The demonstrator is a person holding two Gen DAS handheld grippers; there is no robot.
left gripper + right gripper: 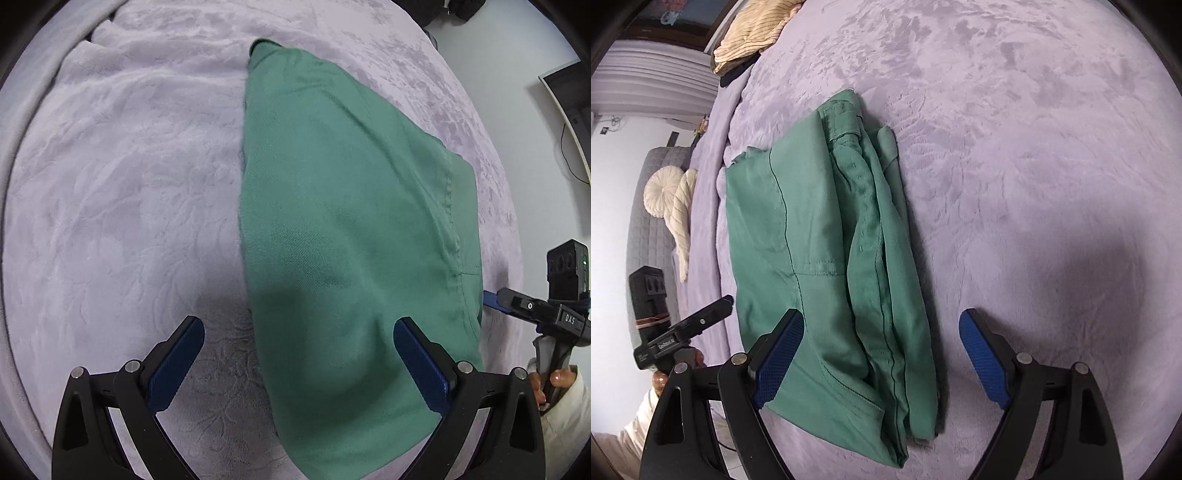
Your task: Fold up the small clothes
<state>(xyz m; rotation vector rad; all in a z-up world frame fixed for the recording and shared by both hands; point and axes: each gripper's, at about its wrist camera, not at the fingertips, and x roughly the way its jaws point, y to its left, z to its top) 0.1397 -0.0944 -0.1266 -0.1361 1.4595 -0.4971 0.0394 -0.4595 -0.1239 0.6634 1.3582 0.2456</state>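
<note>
A green garment [343, 229] lies folded lengthwise on a lilac plush blanket [122, 192]. My left gripper [298, 326] is open just above it. The cloth's left edge runs between the fingers, and the right pad [421, 365] hovers over the fabric. In the right wrist view the same green garment [820, 266] shows its seams and layered folds. My right gripper [882, 317] stands open over its near end, with the left pad [779, 358] above the cloth and the other above the blanket [1034, 166]. Each gripper appears in the other's view: the right gripper [495, 301] and the left gripper [716, 306].
A cream ribbed cloth [757, 33] lies at the blanket's far corner. A round cream pillow [665, 195] rests on a grey quilted seat [642, 236] beyond the bed edge. A person's hand [554, 380] in a pale sleeve holds the right gripper. A cable [569, 158] hangs by the wall.
</note>
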